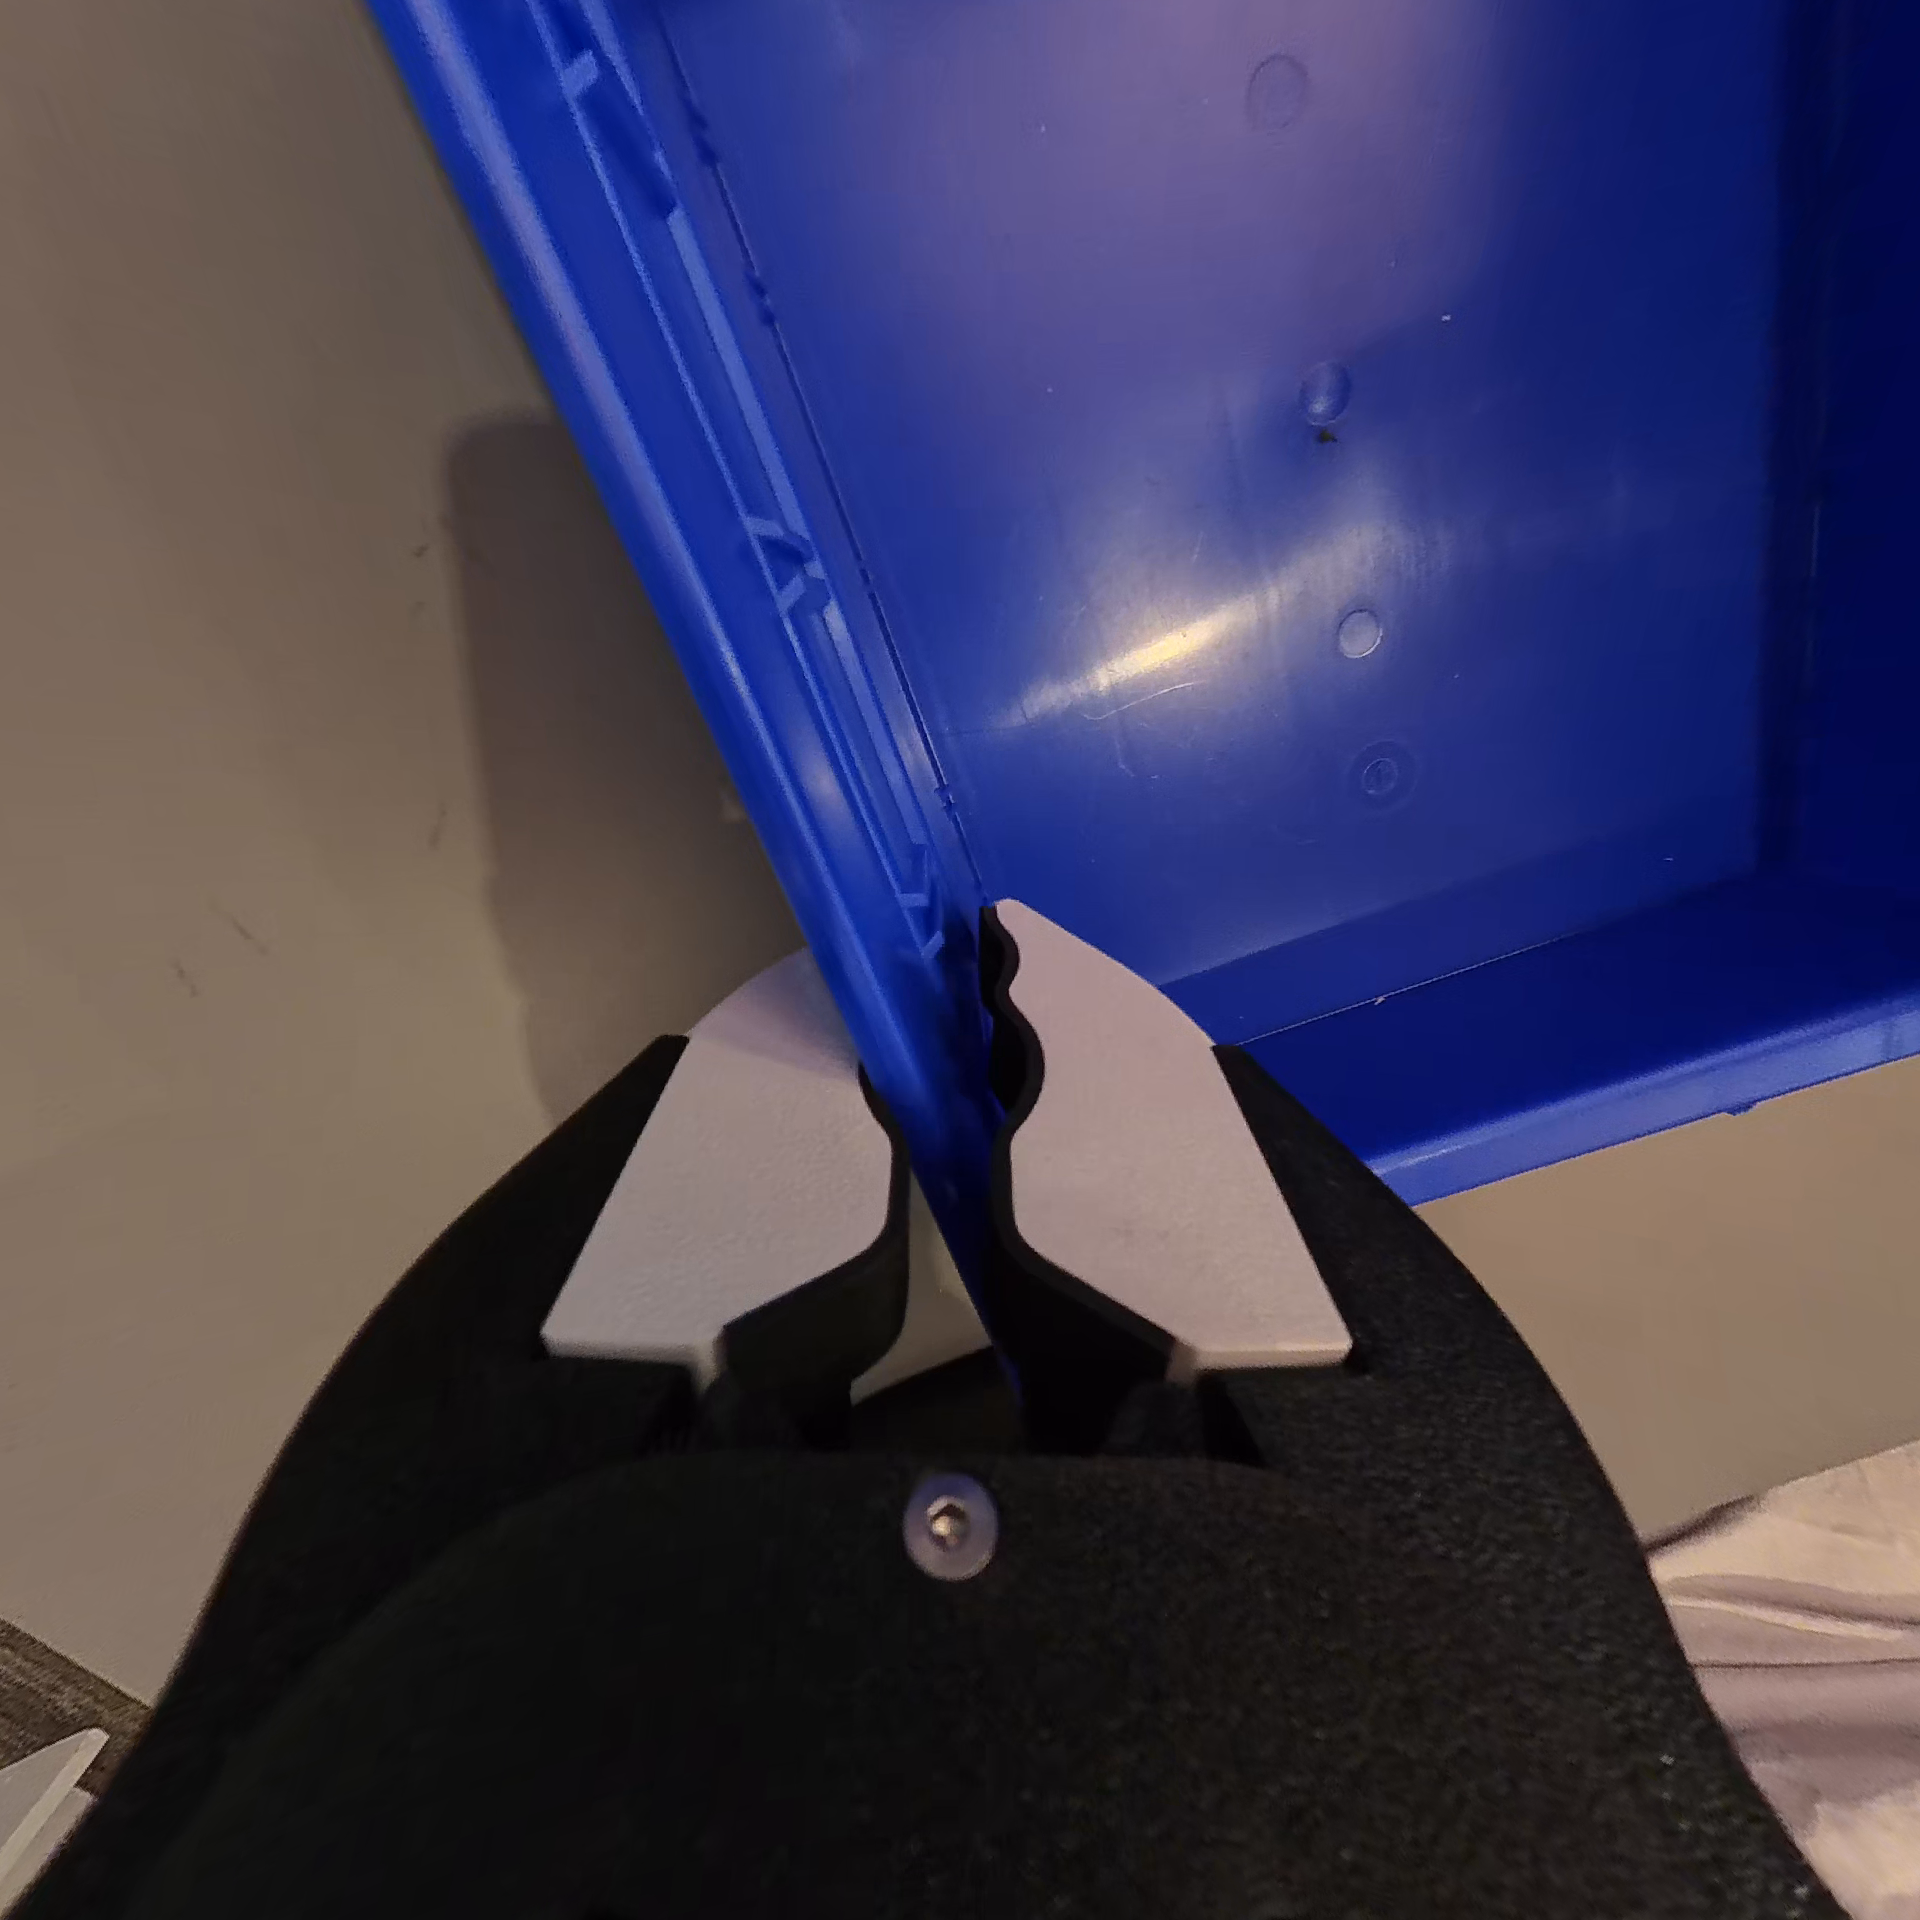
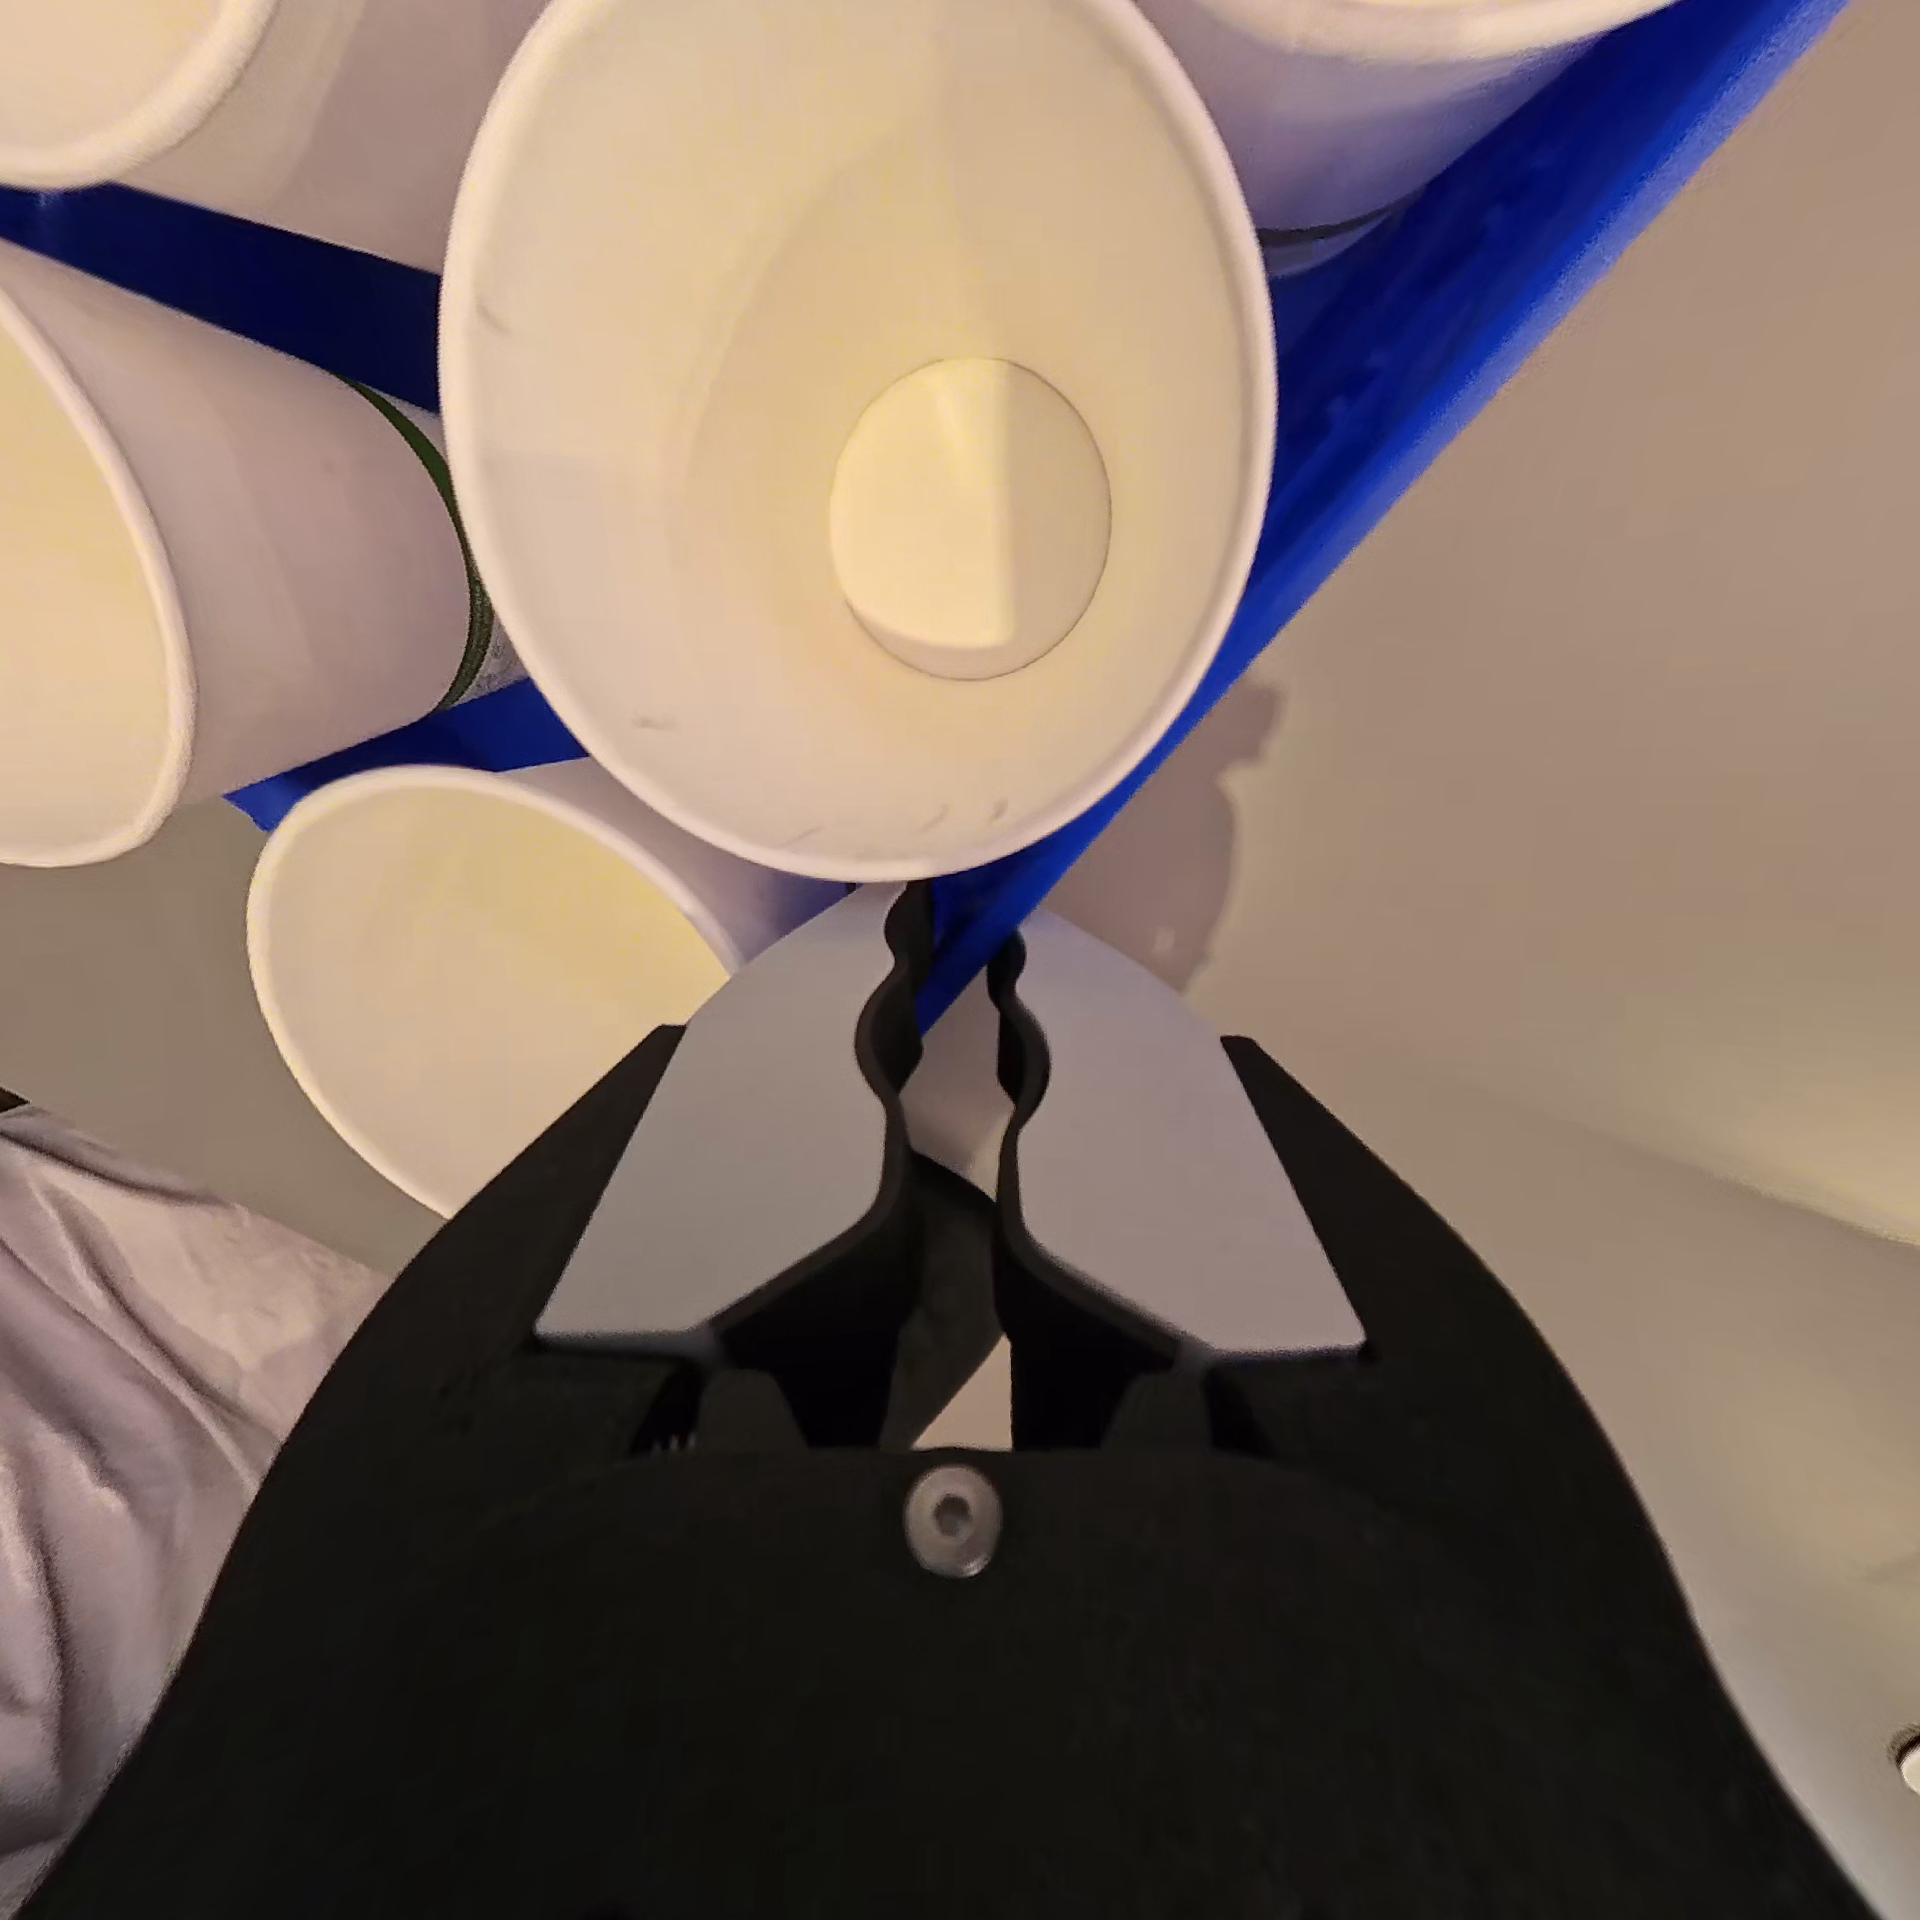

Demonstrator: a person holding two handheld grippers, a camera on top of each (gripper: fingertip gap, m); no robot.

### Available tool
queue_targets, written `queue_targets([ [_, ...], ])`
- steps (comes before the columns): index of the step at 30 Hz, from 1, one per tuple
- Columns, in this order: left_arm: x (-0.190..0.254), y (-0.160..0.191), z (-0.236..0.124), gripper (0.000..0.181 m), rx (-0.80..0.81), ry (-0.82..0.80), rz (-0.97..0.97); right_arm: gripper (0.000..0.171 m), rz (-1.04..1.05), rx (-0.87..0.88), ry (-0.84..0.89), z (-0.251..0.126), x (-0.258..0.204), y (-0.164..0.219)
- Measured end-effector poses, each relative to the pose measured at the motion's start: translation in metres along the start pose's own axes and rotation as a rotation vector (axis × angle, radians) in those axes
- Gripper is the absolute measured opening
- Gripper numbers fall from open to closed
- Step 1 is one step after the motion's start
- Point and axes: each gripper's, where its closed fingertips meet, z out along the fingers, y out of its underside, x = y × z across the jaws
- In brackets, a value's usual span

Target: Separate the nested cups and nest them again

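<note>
Your jaws were clenched on both sides: the left gripper (image 1: pixel 951 997) pinched the rim of the blue bin (image 1: pixel 1299 468), the right gripper (image 2: pixel 956 966) its opposite rim. Beyond them, several white paper cups (image 2: pixel 852 436) lay loose and single in the tilted bin, one (image 2: pixel 468 977) spilling over its edge. Separation looked done; you had all the nesting left.
</note>
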Motion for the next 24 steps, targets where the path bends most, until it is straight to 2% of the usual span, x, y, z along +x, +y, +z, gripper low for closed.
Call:
queue_targets([
  [3,0.0,0.0,0.0,0.01,0.001,0.003,0.001,0.009,0.007,0.007,-0.021,0.002,-0.007,-0.01],
  [8,0.001,0.0,0.001,0.011,0.0,0.006,-0.001,0.007,0.161,0.001,-0.068,0.004,-0.009,-0.018],
  [16,0.003,0.0,0.002,0.013,-0.005,0.031,0.011,0.009,0.22,-0.005,0.008,0.006,-0.002,-0.025],
  [24,0.004,0.001,0.003,0.014,-0.012,0.045,0.014,0.012,0.224,-0.07,0.066,0.025,-0.003,-0.018],
])
